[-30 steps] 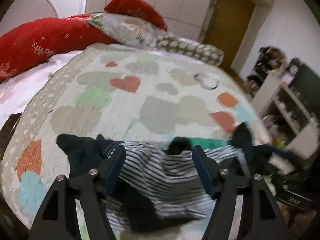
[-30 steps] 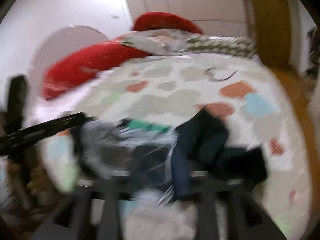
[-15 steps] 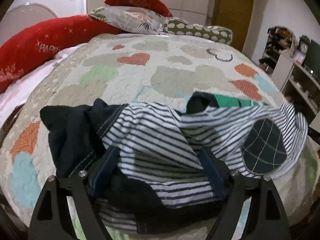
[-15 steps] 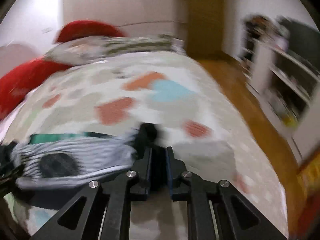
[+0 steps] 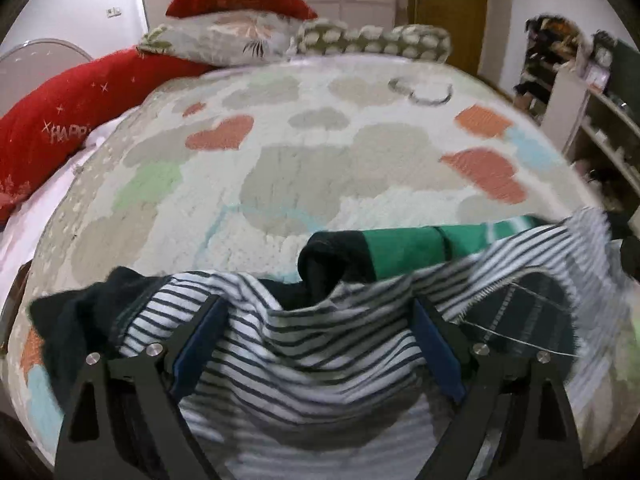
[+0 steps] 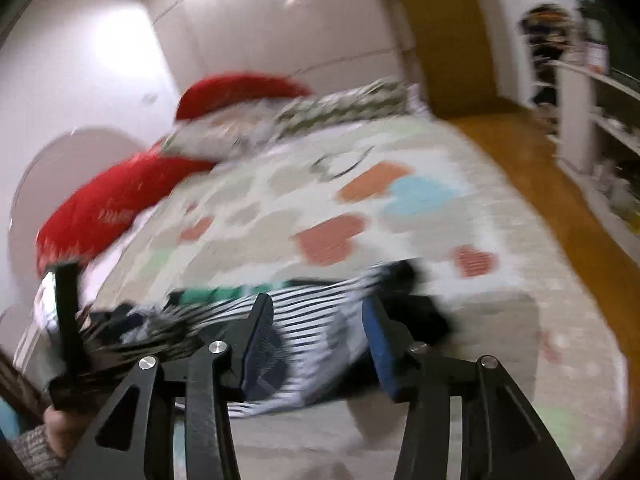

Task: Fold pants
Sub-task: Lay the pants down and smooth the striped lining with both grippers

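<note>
The striped navy-and-white pants [image 5: 320, 360] lie crumpled at the near edge of the bed. They have a green waistband [image 5: 404, 248] and a dark checked patch [image 5: 520, 320]. My left gripper [image 5: 320, 320] hangs low over them, its jaws opening wide; striped cloth lies between the fingers and the pads do not press it. In the blurred right wrist view my right gripper [image 6: 318, 320] is over the pants [image 6: 316, 308] near their right end. Its jaws are opening, and the cloth between them is loose.
The heart-patterned quilt [image 5: 320, 160] covers the bed. Red pillows [image 5: 60, 128] and patterned pillows [image 5: 224, 36] lie at the far end. White shelves [image 6: 592, 128] and wooden floor [image 6: 540, 168] are to the right. A hand in a knit sleeve [image 6: 52, 432] shows at lower left.
My left gripper has come down closer to the pants with its fingers spread wider. My right gripper, shut half a second ago, now has its jaws apart and has swung back over the striped cloth.
</note>
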### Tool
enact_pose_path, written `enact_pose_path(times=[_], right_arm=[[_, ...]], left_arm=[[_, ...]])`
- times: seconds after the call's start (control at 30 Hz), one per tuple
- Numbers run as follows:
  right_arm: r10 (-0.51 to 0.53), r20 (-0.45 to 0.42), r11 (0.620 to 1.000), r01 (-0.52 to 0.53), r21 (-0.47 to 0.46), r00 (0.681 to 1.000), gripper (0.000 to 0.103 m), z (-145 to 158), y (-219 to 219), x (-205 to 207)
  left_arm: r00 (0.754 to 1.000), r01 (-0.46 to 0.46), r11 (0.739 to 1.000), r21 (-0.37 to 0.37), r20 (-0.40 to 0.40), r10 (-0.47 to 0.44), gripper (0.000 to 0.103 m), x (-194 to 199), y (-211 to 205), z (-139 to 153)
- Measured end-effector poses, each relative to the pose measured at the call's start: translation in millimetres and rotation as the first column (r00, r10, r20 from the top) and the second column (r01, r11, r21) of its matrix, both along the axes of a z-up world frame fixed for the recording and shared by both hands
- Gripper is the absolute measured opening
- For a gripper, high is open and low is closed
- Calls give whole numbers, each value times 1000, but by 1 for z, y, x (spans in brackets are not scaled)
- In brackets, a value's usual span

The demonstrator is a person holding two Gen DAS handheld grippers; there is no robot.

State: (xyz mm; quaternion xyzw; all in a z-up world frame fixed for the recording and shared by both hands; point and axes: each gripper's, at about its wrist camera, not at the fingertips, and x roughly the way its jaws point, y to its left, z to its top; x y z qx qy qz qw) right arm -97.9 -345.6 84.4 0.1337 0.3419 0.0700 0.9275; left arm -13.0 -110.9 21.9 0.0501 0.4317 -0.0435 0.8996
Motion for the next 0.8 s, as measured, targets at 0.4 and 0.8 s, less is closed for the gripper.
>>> enact_pose_path(times=[0.4, 0.8], right_arm=[[23, -81, 998, -27, -53, 996, 52, -61, 29, 42], [50, -67, 996, -55, -77, 997, 65, -68, 39, 44]], left_arm=[[983, -82, 996, 45, 165, 74, 103, -16, -4, -13], [979, -84, 996, 36, 191, 76, 103, -19, -4, -16]])
